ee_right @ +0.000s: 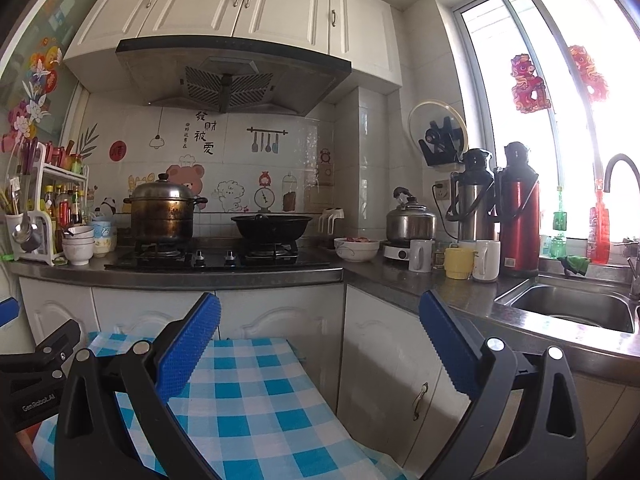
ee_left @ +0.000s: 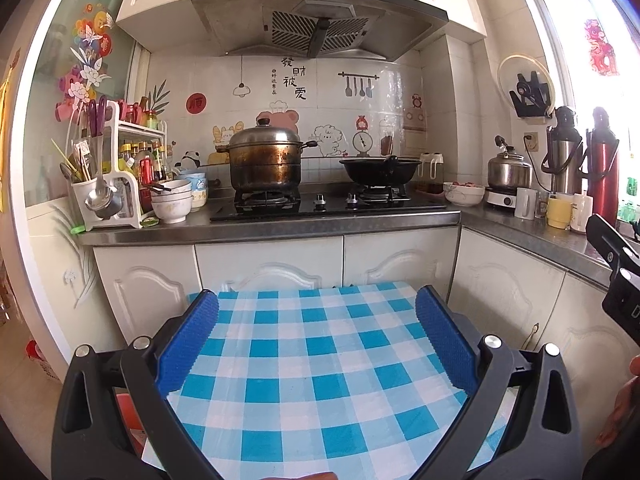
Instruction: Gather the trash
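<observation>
My left gripper (ee_left: 318, 304) is open and empty, held above a table covered in a blue and white checked cloth (ee_left: 320, 360). My right gripper (ee_right: 320, 312) is open and empty, over the right edge of the same cloth (ee_right: 256, 392). No trash item shows on the cloth in either view. The right gripper's black body shows at the right edge of the left wrist view (ee_left: 616, 272). The left gripper's body shows at the lower left of the right wrist view (ee_right: 40, 360).
A kitchen counter (ee_left: 280, 228) runs ahead with a steel steamer pot (ee_left: 264, 160) and black wok (ee_left: 380, 168) on the stove. Stacked bowls (ee_left: 172, 200), a utensil rack, kettle (ee_right: 410, 220), mugs, two thermos flasks (ee_right: 520, 208) and a sink (ee_right: 576, 308) line the counter. White cabinet doors stand below.
</observation>
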Available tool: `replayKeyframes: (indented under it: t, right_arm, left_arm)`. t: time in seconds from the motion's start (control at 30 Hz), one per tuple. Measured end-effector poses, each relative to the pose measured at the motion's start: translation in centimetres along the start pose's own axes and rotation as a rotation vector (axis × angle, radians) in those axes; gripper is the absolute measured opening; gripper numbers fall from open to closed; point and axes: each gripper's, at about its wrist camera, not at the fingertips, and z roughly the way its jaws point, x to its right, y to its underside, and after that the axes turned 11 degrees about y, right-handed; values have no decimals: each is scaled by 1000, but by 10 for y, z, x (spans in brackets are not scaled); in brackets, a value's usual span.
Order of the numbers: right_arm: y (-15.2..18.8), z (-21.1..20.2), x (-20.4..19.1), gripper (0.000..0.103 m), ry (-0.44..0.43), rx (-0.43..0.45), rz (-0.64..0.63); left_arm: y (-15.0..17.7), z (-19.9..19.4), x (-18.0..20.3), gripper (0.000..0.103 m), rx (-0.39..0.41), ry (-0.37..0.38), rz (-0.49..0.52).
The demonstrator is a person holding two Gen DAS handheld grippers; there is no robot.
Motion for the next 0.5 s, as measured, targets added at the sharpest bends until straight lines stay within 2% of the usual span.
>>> replayKeyframes:
  t: [0.33, 0.5]
  right_arm:
    - [14, 13, -9, 98, -30, -63, 5]
    - [15, 15, -10, 98, -32, -64, 4]
  left_arm:
    - [12, 14, -4, 99, -53, -5, -6]
    - [14, 17, -6, 99, -61, -8, -9]
